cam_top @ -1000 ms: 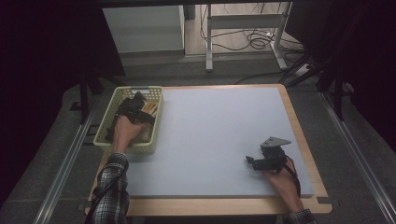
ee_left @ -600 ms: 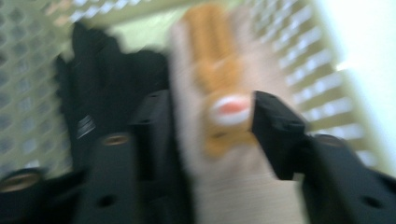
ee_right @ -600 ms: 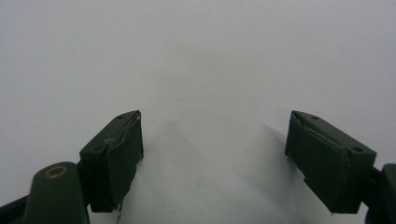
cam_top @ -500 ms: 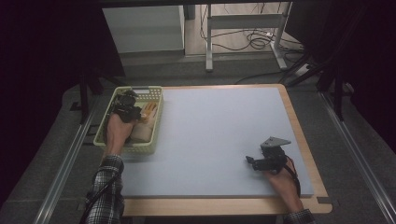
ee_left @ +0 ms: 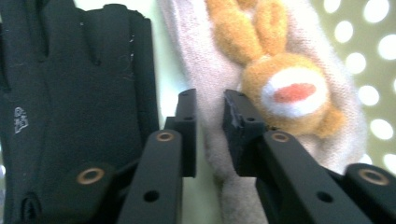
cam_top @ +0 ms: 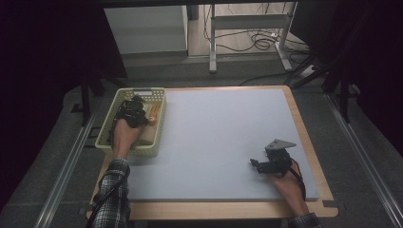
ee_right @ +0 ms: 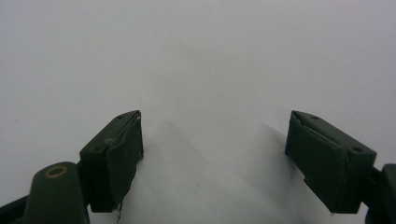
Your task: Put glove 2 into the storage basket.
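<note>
My left gripper [ee_left: 208, 133] is down inside the yellow-green basket [cam_top: 105, 127] at the table's left. Its jaws stand close together, pinching the edge of a beige sock [ee_left: 212, 65] that bears a fuzzy orange rabbit face [ee_left: 289, 93]. A black glove [ee_left: 70, 93] lies just left of the jaws. From above, the left gripper [cam_top: 135, 111] covers most of the basket's contents; a strip of beige and orange shows beside it. My right gripper [cam_top: 256, 165] rests low over the blue-grey mat [cam_top: 223, 137] near the front right. In its own view the right gripper [ee_right: 212, 154] stands open with nothing between the jaws.
The mat covers a wooden table [cam_top: 214, 209] whose rim shows at the front and right. Dark floor and a metal rail [cam_top: 62, 175] lie to the left, and a table frame with cables [cam_top: 247, 42] stands beyond the far edge.
In the basket, the left gripper looks narrower than a second ago, its jaws drawn together. Neither hand has changed place.
</note>
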Action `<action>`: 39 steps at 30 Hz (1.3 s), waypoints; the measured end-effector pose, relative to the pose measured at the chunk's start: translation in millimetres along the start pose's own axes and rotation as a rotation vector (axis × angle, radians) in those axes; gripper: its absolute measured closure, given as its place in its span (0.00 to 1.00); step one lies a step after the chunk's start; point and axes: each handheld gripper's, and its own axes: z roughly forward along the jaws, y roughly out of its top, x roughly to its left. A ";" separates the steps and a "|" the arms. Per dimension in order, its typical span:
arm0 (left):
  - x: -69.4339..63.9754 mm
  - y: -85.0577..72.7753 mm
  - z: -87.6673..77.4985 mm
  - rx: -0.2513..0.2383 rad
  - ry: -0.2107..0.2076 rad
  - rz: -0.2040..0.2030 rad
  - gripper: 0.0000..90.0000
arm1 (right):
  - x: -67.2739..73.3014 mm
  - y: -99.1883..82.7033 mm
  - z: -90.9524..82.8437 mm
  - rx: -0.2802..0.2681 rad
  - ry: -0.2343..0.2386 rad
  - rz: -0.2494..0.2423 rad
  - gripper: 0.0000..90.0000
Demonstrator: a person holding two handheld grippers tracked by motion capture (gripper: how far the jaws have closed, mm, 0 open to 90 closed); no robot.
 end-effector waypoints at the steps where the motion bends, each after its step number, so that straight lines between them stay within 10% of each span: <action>1: 2.4 -0.6 -1.5 -0.006 0.003 -0.004 0.75 | 0.0 0.0 0.0 0.000 0.000 0.000 0.21; 11: 19.3 -8.9 -21.6 -0.088 0.001 -0.023 0.42 | 0.1 0.0 0.0 0.000 0.000 0.000 0.21; 39: 28.2 -38.3 -57.1 -0.213 -0.090 -0.006 0.09 | 0.0 0.0 -0.1 0.002 -0.004 -0.003 0.20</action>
